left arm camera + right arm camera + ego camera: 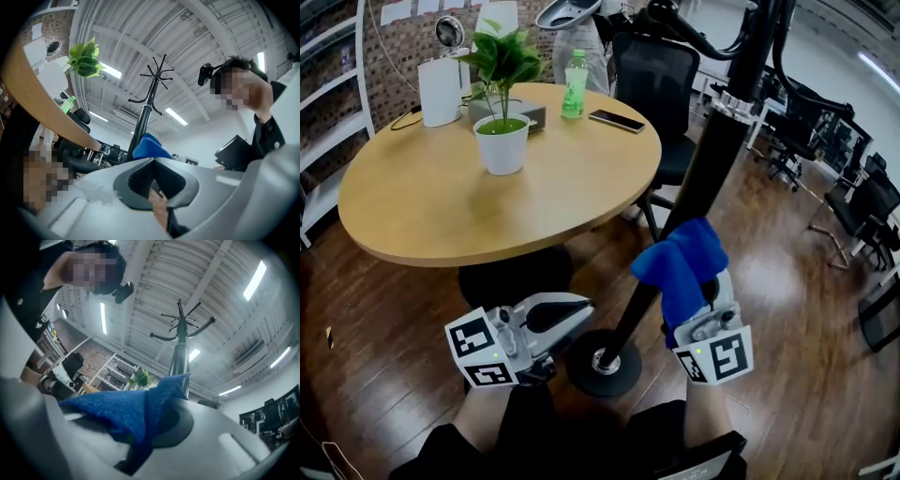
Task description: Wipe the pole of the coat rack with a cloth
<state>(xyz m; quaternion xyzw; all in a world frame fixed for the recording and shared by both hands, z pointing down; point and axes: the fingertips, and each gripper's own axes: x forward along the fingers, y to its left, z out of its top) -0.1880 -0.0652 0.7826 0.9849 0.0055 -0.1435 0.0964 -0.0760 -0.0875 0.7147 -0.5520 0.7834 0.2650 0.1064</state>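
Observation:
The black coat rack pole [712, 159] slants from the top of the head view down to its round base [602, 361] on the floor. A blue cloth [680, 262] lies against the lower pole, and my right gripper [698, 298] is shut on it just right of the pole. In the right gripper view the cloth [131, 408] drapes over the jaws, with the pole [179, 357] and its hooks rising behind. My left gripper [570, 314] hovers left of the base, shut with nothing in it. The left gripper view looks up at the pole [140, 126] and the cloth [149, 146].
A round wooden table [441, 206] stands left of the pole with a potted plant [502, 122], a green bottle [574, 84], a phone [616, 120] and a white device [441, 91] on it. A black office chair [656, 84] sits behind. More chairs stand at the right.

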